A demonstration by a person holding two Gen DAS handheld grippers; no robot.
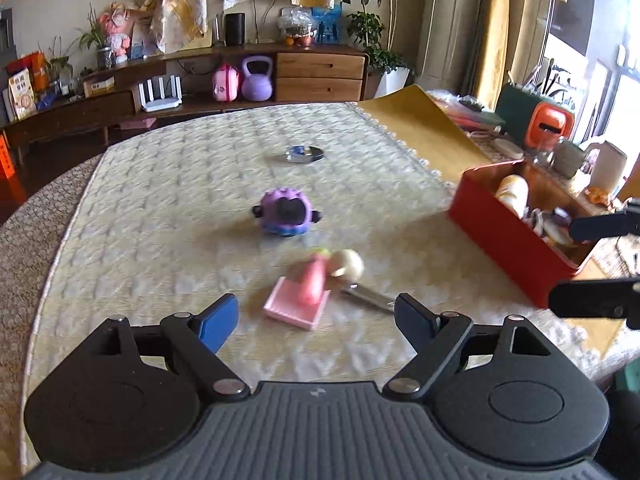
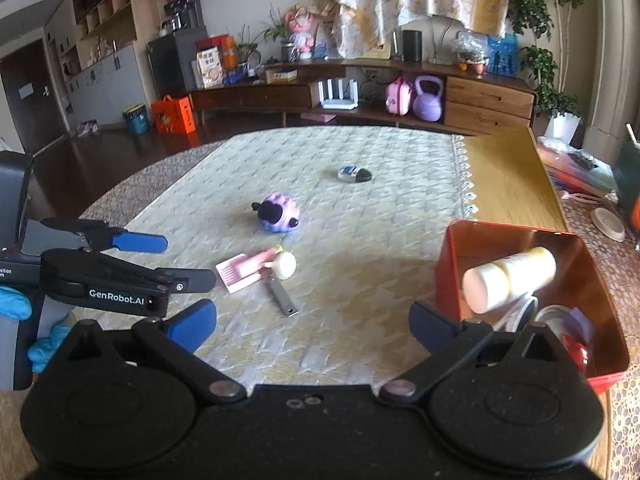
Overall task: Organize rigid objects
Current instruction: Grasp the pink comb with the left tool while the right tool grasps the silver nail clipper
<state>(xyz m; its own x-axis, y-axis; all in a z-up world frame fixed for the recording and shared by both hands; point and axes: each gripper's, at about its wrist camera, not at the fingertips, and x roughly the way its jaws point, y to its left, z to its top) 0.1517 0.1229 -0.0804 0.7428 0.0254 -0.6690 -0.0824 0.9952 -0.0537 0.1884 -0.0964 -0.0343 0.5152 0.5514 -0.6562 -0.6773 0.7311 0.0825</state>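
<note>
Nearest the lens, the left gripper (image 1: 316, 320) spreads its blue-padded jaws wide with nothing between them; the right gripper (image 2: 312, 326) stands as wide, also empty. Beneath both lies the pale quilted tablecloth (image 1: 152, 216), with open room on every side of the loose pieces. The red rectangular tin box (image 1: 500, 236), already holding a cream bottle (image 2: 512, 278), sits at the right, close to the right gripper. The purple round toy (image 1: 285, 216) rests mid-cloth, well apart from the rest. Just ahead of the left jaws lies the cluster: a flat pink square tray (image 1: 289, 307), a pink stick-like piece (image 1: 313, 280) across it, a cream ball (image 1: 347, 263) touching, and a metal bar (image 1: 370, 297) running rightward. The left hand is probably better placed for it. Farthest is a small silver-and-black piece (image 2: 354, 174).
</note>
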